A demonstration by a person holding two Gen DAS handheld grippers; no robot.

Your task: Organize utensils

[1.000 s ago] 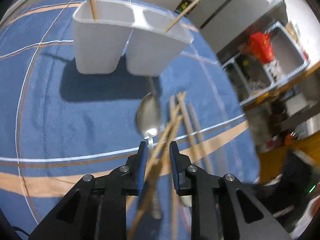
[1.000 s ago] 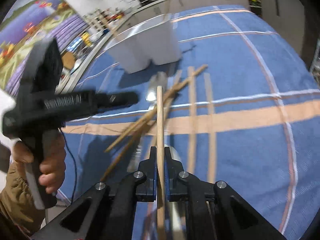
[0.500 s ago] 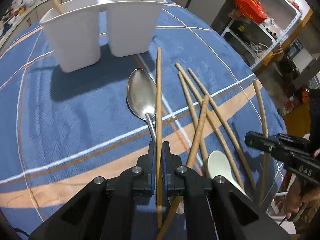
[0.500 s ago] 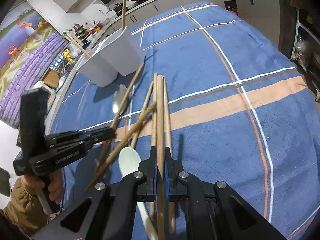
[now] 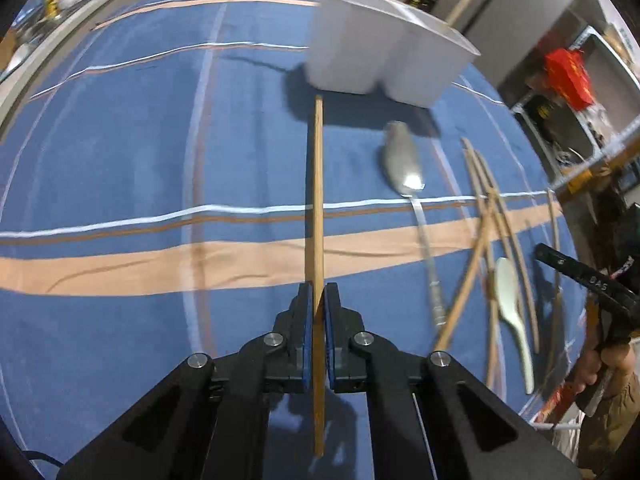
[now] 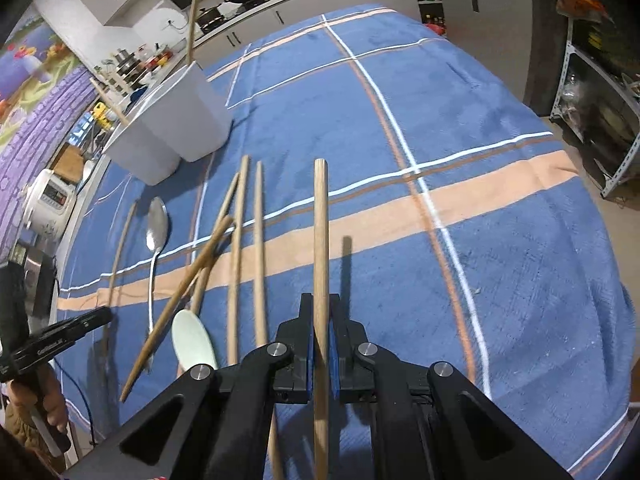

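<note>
1. On the blue plaid cloth (image 6: 460,120), w/ kitchen counters behind, we see a white two-part holder (image 6: 172,128), metal spoon (image 6: 156,228) and loose chopsticks (image 6: 260,248).
2. Our left gripper (image 5: 316,300) is clamped on a chopstick (image 5: 317,184), tip near the holder; right gripper (image 6: 320,312) clamps another chopstick (image 6: 321,232), raised.
3. Gripper lettering is too blurred to read.

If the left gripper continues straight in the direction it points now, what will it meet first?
Probably the white utensil holder. The left gripper is shut on a wooden chopstick whose tip points at the holder's lower left part; only blue tablecloth lies between. Depth is unclear, so the tip may pass beside it.
</note>
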